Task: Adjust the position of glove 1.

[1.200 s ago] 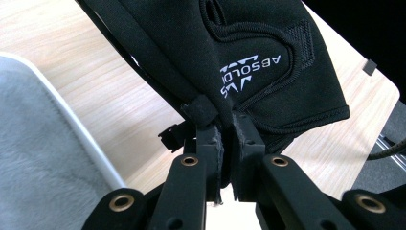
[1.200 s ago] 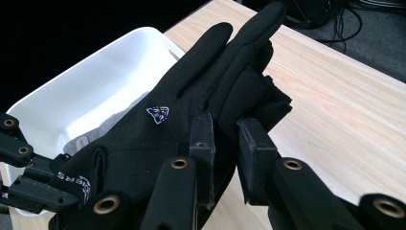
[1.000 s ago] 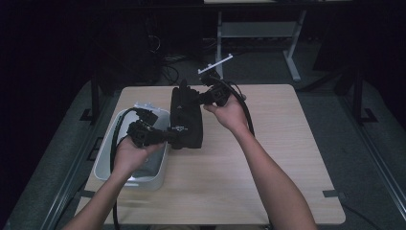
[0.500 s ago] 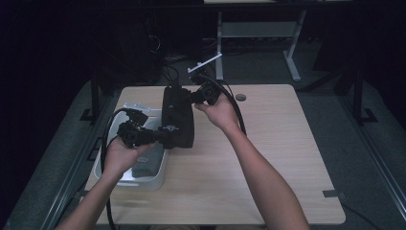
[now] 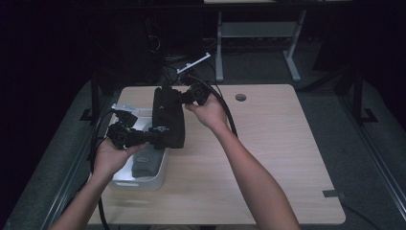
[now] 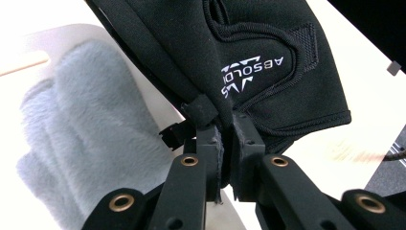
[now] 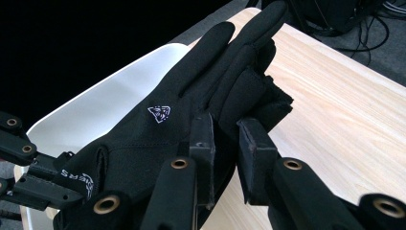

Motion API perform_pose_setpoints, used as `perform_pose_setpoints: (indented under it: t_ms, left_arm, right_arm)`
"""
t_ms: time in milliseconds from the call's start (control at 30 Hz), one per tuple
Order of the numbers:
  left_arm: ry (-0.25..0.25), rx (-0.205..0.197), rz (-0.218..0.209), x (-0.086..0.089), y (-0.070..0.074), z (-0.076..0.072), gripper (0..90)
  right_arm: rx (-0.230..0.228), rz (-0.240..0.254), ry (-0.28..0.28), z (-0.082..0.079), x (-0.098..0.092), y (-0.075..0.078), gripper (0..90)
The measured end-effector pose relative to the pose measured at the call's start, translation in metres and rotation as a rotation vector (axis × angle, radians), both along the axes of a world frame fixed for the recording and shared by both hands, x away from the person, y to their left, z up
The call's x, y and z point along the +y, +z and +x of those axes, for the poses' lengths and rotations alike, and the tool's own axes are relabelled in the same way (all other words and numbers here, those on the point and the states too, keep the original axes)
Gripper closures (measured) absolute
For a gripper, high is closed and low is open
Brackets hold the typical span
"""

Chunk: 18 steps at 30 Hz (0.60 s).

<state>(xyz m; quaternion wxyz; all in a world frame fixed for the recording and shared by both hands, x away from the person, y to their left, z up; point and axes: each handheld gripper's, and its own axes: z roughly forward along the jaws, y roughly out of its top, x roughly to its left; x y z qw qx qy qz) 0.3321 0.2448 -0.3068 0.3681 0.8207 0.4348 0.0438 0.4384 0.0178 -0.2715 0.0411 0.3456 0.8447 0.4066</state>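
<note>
Both grippers carry the black glove point(image 5: 168, 117) stretched between them above the surface point(image 5: 268, 158), at the bin's point(image 5: 158, 178) 1 o'clock. The left gripper point(image 6: 224, 139) is clenched on its cuff, the right gripper point(image 7: 229, 143) on its fingers. The thin pinch of fabric could slip free if the hands pull apart. A grey fuzzy glove point(image 6: 91, 139) already fills the bin.

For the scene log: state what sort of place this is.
Probably a lab or workshop set up for recording: a bare wooden table in a dark room, loose cables and a desk frame on the floor behind, hand-held grippers at work.
</note>
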Motion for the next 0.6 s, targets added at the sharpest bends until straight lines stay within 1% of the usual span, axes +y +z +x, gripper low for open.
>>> perform_pose_setpoints:
  t_ms: [67,100,200,300,400,467,567,600]
  left_arm:
    - [0.005,0.002,0.0,0.004,-0.001,-0.001,84.2]
    - [0.011,0.003,-0.006,0.005,-0.002,-0.001,84.2]
    - [0.009,0.007,0.007,0.011,-0.004,-0.002,84.2]
    - [0.022,0.012,0.007,0.016,-0.006,-0.003,84.2]
    - [0.028,0.012,0.012,0.023,-0.007,-0.004,84.2]
    - [0.037,0.013,0.013,0.027,-0.008,-0.004,84.2]
    - [0.046,0.018,0.022,0.033,-0.011,-0.005,84.2]
    - [0.05,0.022,0.025,0.035,-0.012,-0.005,84.2]
  right_arm:
    - [-0.003,-0.003,0.007,0.001,0.004,-0.002,77.4]
    - [0.006,-0.004,0.005,0.001,0.007,-0.002,77.4]
    - [0.003,-0.003,0.013,0.001,0.013,-0.005,77.4]
    - [0.013,-0.002,0.014,0.0,0.019,-0.007,77.4]
    - [0.01,-0.002,0.021,0.001,0.025,-0.01,77.4]
    - [0.021,0.005,0.02,0.001,0.029,-0.011,77.4]
    - [0.019,0.009,0.03,0.002,0.035,-0.016,77.4]
    - [0.027,0.009,0.026,0.002,0.038,-0.016,77.3]
